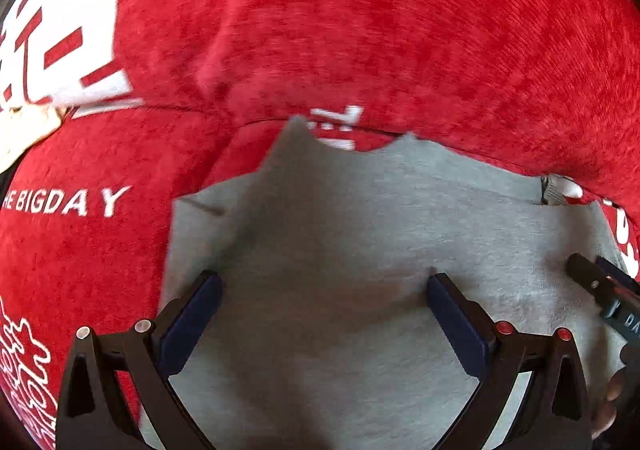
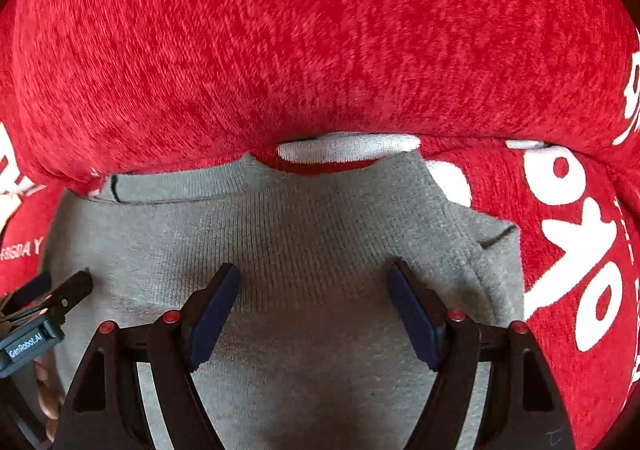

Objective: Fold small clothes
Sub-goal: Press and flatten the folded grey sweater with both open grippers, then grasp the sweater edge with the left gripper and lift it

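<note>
A small grey knit garment (image 1: 360,234) (image 2: 304,234) lies flat on a red plush cover, its ribbed collar (image 2: 176,185) at the far side in the right wrist view. My left gripper (image 1: 324,286) hangs over its left part, jaws wide apart with only flat cloth between them. My right gripper (image 2: 314,276) stands open the same way over the right part, near a folded sleeve (image 2: 492,250). Neither pinches the fabric. Each gripper shows at the edge of the other's view: the right gripper (image 1: 600,290), the left gripper (image 2: 52,298).
The red plush cover (image 1: 360,29) (image 2: 312,41) with white lettering fills both views and rises in a padded roll behind the garment. A person's fingers (image 2: 48,398) hold the left tool.
</note>
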### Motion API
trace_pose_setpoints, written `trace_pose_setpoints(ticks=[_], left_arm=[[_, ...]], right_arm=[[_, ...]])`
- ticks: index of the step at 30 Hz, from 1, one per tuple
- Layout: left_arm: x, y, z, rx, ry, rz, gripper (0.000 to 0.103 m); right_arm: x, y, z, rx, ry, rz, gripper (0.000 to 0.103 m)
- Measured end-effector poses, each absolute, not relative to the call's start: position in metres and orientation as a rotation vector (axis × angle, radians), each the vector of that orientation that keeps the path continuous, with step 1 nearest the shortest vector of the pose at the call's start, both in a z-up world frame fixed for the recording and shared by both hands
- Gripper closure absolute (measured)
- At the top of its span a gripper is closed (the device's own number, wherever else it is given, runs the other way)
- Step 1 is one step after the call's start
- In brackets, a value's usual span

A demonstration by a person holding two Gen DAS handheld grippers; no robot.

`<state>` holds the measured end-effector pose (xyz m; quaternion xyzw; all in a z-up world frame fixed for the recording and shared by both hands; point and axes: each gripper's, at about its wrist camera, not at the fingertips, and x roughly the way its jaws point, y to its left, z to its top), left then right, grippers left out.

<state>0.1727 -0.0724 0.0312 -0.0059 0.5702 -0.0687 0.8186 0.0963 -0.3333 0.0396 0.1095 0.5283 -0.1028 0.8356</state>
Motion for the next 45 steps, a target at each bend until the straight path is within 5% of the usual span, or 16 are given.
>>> trace_pose_setpoints(ticks=[10,15,21,22,24,27,38,45], left_arm=[[0.114,0.08,0.028,-0.399,1.259,-0.194,0.0],[0.095,0.069,0.019,-0.524,1.308,-0.364,0.012],[0.118,0.012,0.017,-0.442,1.32,-0.367,0.013],[0.118,0.01,0.02,-0.434,1.319,-0.352,0.019],[0.12,0.009,0.026,-0.371,1.315,-0.317,0.059],[0.114,0.014,0.037,-0.322,1.295,-0.349,0.08],[0.106,0.019,0.077,-0.339,1.226,-0.38,0.086],[0.108,-0.003,0.091,-0.28,1.215,-0.378,0.087]], right_arm=[[-0.004,-0.306,0.073,0.246,0.992,-0.228,0.023],[-0.045,-0.287,0.07,0.19,0.978,-0.221,0.023],[-0.045,-0.257,0.069,0.027,0.989,-0.176,0.023],[-0.043,-0.255,0.069,0.019,0.988,-0.173,0.023],[-0.037,-0.253,0.069,0.004,0.985,-0.169,0.023],[-0.025,-0.249,0.069,-0.021,0.983,-0.166,0.023],[0.041,-0.235,0.047,-0.006,1.051,-0.12,0.022],[0.114,-0.257,0.026,0.074,1.169,-0.168,0.0]])
